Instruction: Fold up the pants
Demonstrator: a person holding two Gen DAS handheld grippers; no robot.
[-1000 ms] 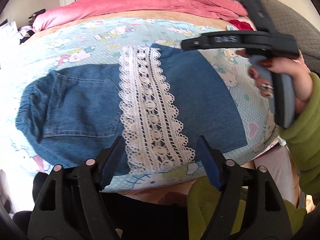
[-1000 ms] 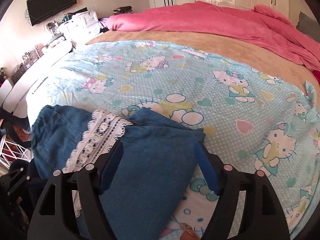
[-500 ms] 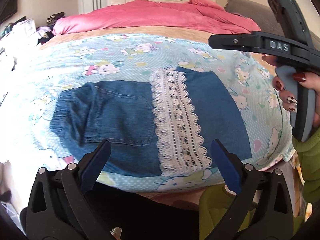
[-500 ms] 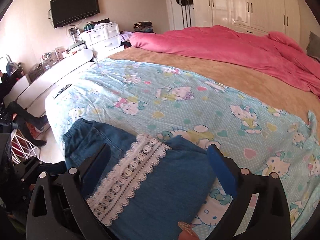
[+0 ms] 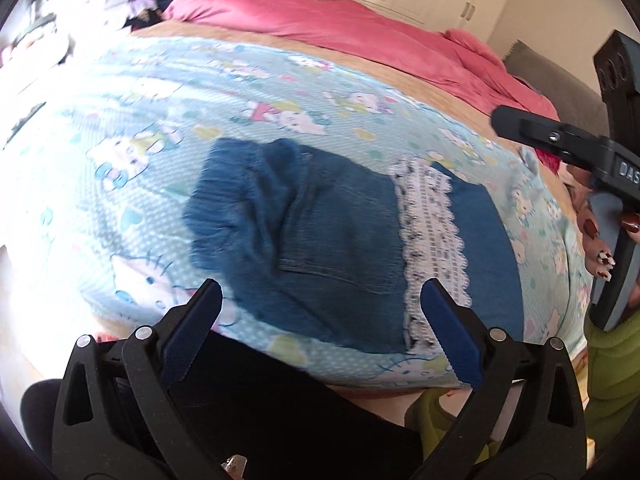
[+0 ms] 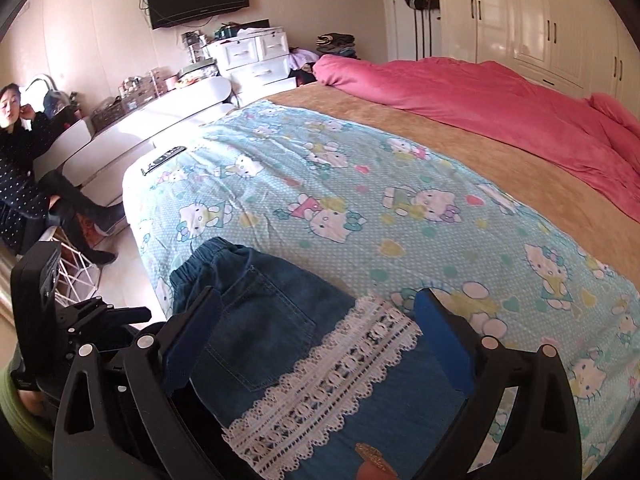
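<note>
- Both grippers have drawn back and up from the denim pants [image 5: 340, 240], jaws now wide apart, gripping nothing.
- Folded pants lie on the Hello Kitty sheet [image 6: 360, 208] at the bed's near edge.
- Risk: the bundle sits close to that edge; a careless nudge from the left gripper [image 5: 320, 320] or right gripper [image 6: 316, 336] could slide it off or unfold the lace-trimmed layer [image 6: 332, 392].

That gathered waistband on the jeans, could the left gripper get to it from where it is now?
Probably yes. The left gripper hangs open above the folded jeans, and the elastic waistband lies bare on the cartoon sheet, with nothing on top of it.
</note>
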